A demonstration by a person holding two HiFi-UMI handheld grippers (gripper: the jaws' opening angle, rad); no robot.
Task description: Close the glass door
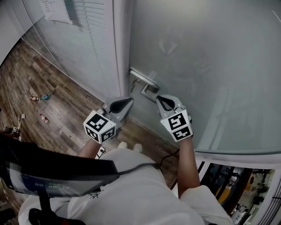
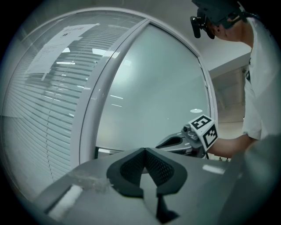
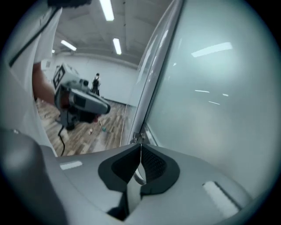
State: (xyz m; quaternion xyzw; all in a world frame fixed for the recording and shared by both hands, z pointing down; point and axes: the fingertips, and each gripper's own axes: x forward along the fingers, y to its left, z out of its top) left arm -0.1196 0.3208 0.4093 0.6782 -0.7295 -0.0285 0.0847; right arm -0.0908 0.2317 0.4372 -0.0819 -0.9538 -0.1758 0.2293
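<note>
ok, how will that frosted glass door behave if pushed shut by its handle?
Likely heavy and stiff: the glass door is one large frosted pane, so it should swing slowly, not flex. The handle looks like smooth metal, probably slippery to grip. A slam against the white frame seems risky.

The place looks like an office or a similar workplace. A frosted glass door [image 1: 206, 66] with a metal lever handle [image 1: 147, 83] hangs in a white frame [image 1: 123, 48]. To its left stands a glazed wall with horizontal blinds [image 1: 94, 30], and a printed sheet [image 1: 56, 9] is stuck high on it. The floor [image 1: 39, 79] is wood-look planking with a few small things [image 1: 39, 97] lying on it at the far left. Beyond the doorway, the right gripper view shows a wide open room with white walls, long strip lights [image 3: 116, 45] on the ceiling and a person [image 3: 97, 83] standing far off.
</note>
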